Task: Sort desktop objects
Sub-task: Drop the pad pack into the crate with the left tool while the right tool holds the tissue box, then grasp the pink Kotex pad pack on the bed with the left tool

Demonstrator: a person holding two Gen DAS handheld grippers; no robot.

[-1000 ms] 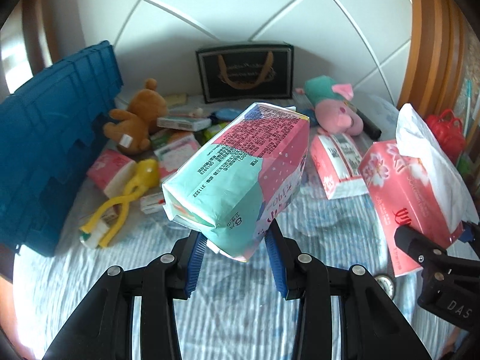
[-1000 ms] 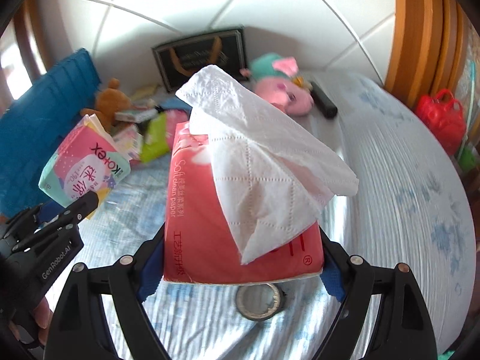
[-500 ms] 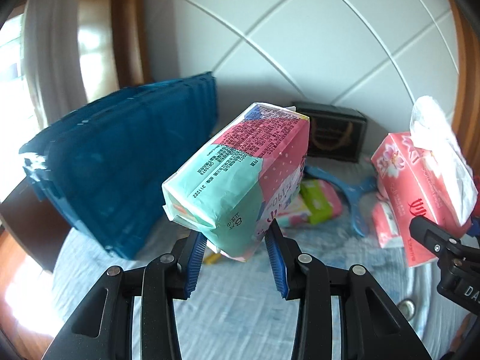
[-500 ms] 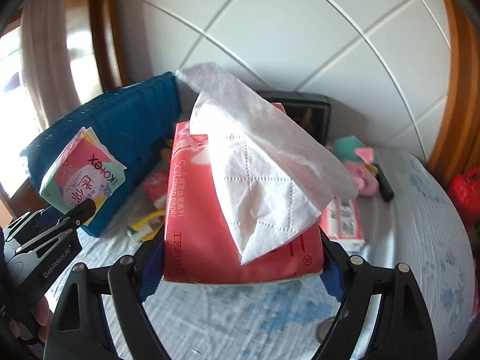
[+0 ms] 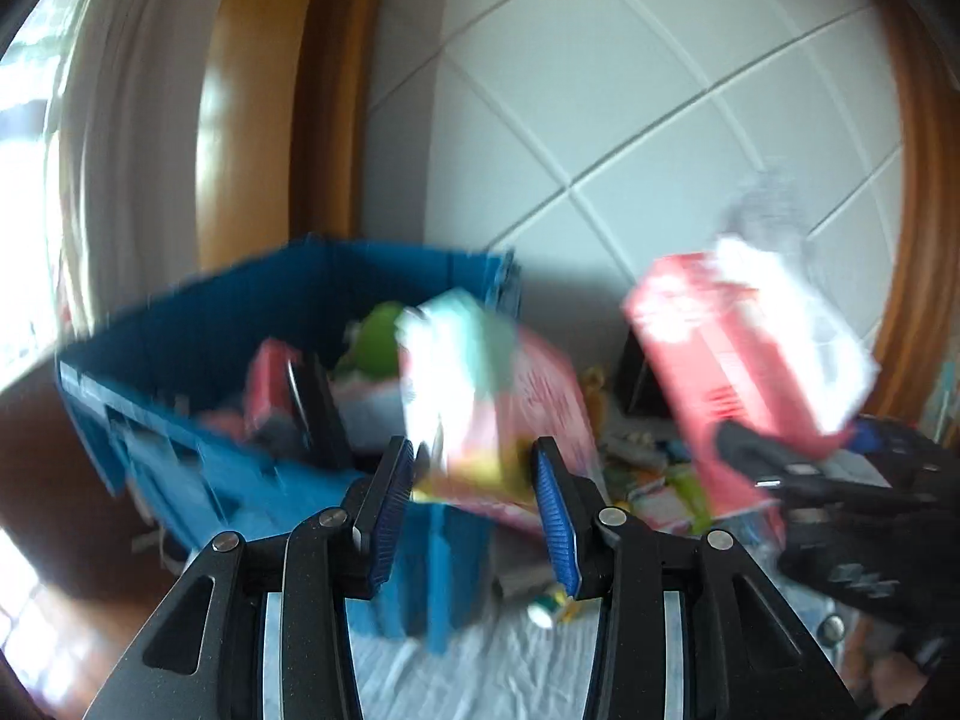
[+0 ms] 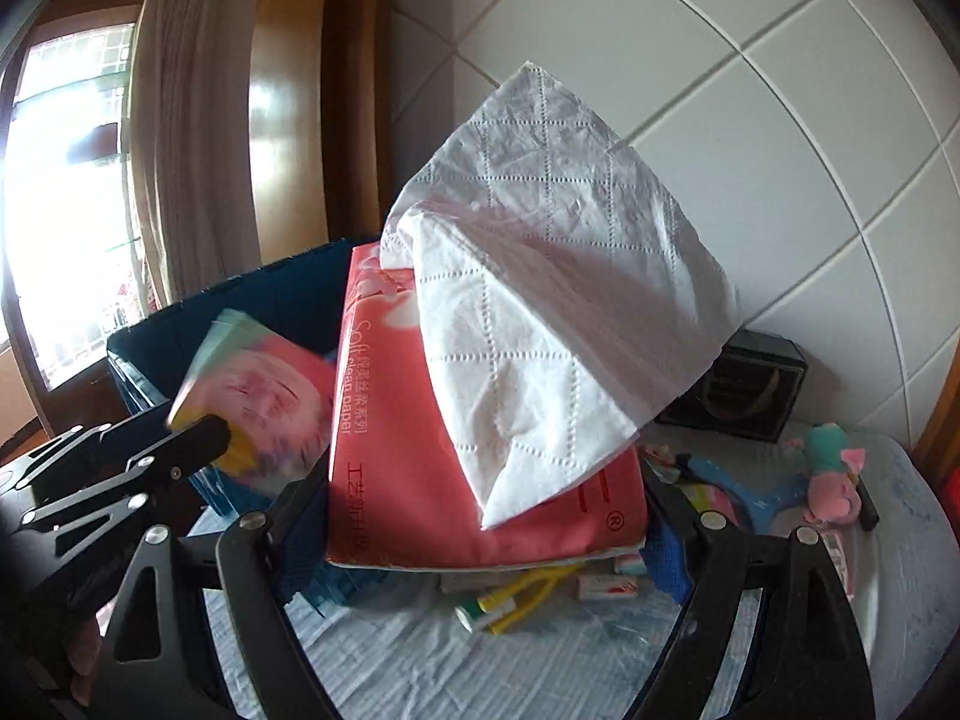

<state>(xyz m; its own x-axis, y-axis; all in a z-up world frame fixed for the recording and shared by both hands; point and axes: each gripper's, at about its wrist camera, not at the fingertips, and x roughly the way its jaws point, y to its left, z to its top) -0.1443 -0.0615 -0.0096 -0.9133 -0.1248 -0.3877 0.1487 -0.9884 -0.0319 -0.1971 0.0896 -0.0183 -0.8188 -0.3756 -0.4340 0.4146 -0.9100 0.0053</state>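
My left gripper [image 5: 474, 510] is open. A teal and pink pad pack [image 5: 486, 396] is blurred just beyond its fingers, apart from both pads, over the near corner of the blue crate [image 5: 198, 324]. The pack also shows in the right wrist view [image 6: 264, 408], beside the crate [image 6: 282, 294]. My right gripper [image 6: 480, 546] is shut on a red tissue pack [image 6: 408, 450] with a white tissue [image 6: 552, 300] sticking out of its top. It shows in the left wrist view [image 5: 738, 360] at the right, held up beside the crate.
The crate holds a green toy [image 5: 375, 339] and other packs. On the quilted bed lie a yellow toy [image 6: 522, 594], a blue hanger [image 6: 756, 492], a pink and teal plush [image 6: 831, 474] and a black gift bag [image 6: 750, 390]. Wooden frame and curtain stand at the left.
Both grippers swung left and up toward the blue crate. My left gripper opened and the pad pack left its pads. The tissue pack stays gripped in the right.
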